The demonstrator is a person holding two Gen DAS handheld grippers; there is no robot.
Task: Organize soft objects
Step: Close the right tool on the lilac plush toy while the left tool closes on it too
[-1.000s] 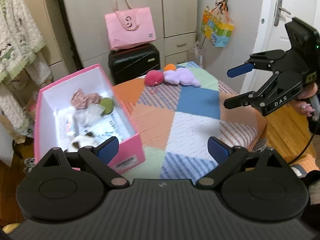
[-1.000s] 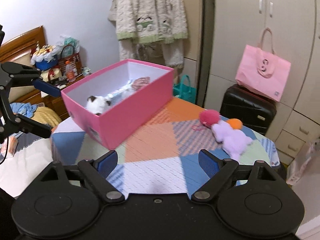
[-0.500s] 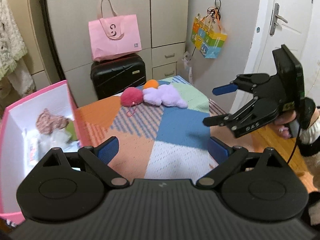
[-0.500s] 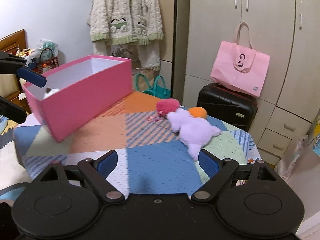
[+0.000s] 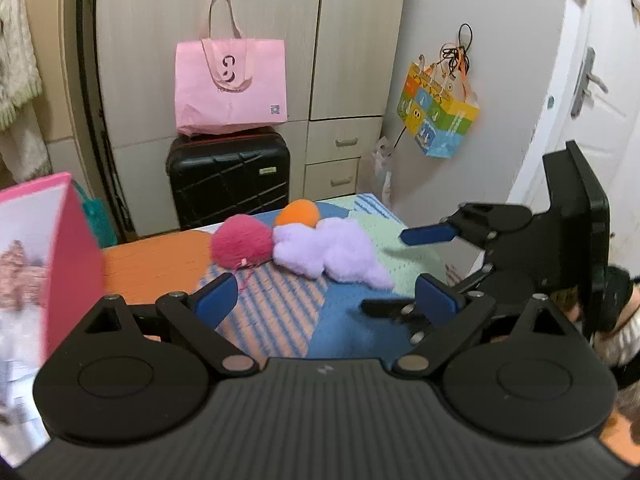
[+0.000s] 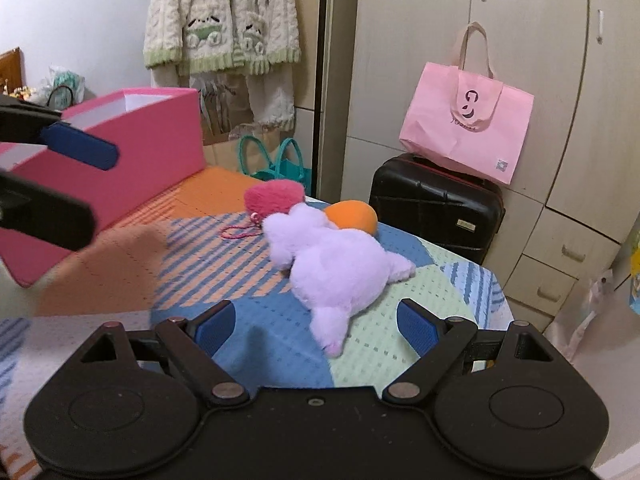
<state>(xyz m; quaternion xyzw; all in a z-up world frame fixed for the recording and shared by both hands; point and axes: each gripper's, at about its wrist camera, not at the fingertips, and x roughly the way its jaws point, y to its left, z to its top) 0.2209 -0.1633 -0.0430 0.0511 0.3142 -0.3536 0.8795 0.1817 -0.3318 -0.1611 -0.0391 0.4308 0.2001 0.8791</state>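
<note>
Plainly, found open cloth ahead: blue and striped patches of the table (image 6: 264, 264) bare between both claws and the toys, with the far rim dropping off just behind the toys toward a black suitcase (image 5: 228, 184). Saw the purple plush (image 6: 336, 268) lying flat near that far rim, touching the pink pompom (image 6: 274, 198) on one side and the orange ball (image 6: 352, 216) behind it — all three clustered, well apart from the pink box (image 6: 132, 160) at the table's left side. Kept left claw (image 5: 326, 298) spread wide, nothing between its blue pads; kept right claw (image 6: 316, 326) spread likewise, empty, with the plush's tail end just ahead of the gap. Noted the right claw in the left view at the right, low over the blue patch.

Against a second ago: came lower and closer to the toys with both claws; lost most of the box's inside from the left view — only a corner left.

Read nothing sure on the pink tote (image 6: 464, 120) atop the suitcase beyond a curly dark logo; small print too blurred.
</note>
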